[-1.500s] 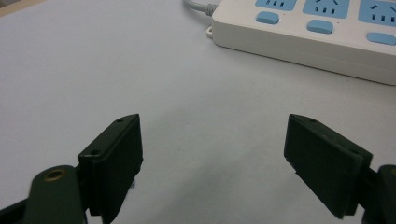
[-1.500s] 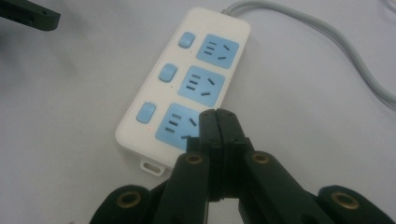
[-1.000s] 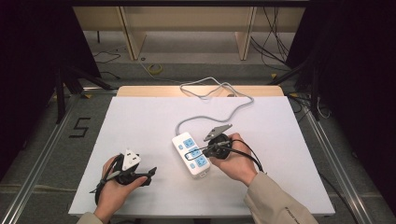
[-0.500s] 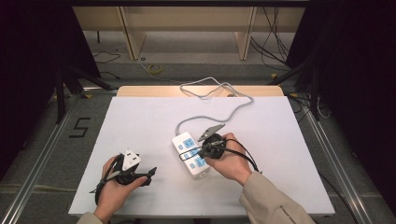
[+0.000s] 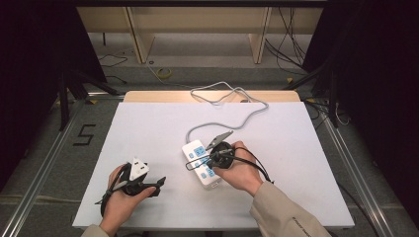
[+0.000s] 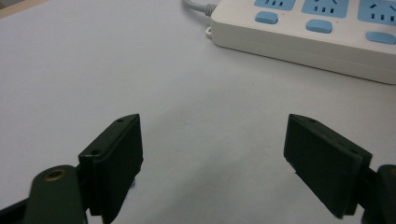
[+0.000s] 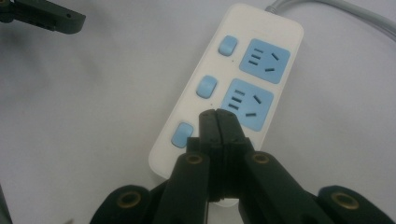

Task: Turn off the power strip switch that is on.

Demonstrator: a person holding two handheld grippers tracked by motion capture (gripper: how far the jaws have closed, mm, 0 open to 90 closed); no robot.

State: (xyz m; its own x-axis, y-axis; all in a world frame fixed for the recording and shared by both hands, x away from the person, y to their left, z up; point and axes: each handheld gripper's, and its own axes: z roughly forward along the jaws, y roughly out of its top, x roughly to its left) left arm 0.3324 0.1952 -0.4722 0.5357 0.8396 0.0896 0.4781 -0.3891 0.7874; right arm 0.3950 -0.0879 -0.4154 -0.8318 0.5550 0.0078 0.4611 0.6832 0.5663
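Observation:
A white power strip (image 5: 196,150) with blue sockets and blue switches lies mid-table, its grey cord (image 5: 247,118) running to the far edge. My right gripper (image 5: 211,159) hovers over the strip's near half. In the right gripper view the strip (image 7: 243,70) lies under my shut right gripper (image 7: 218,115), whose tips sit by the nearest socket and hold nothing. My left gripper (image 5: 159,183) rests low at the front left, pointing toward the strip. In the left gripper view my left gripper (image 6: 212,154) stands open over bare table, with the strip (image 6: 322,37) ahead of it.
The white table top (image 5: 148,123) has a wooden strip along its far edge (image 5: 163,96). The grey cord coils (image 5: 225,94) there. A black jaw of the left gripper (image 7: 44,16) shows at the top left of the right gripper view.
My right gripper has shifted a little to the left, further over the power strip. The left gripper has stayed where it was.

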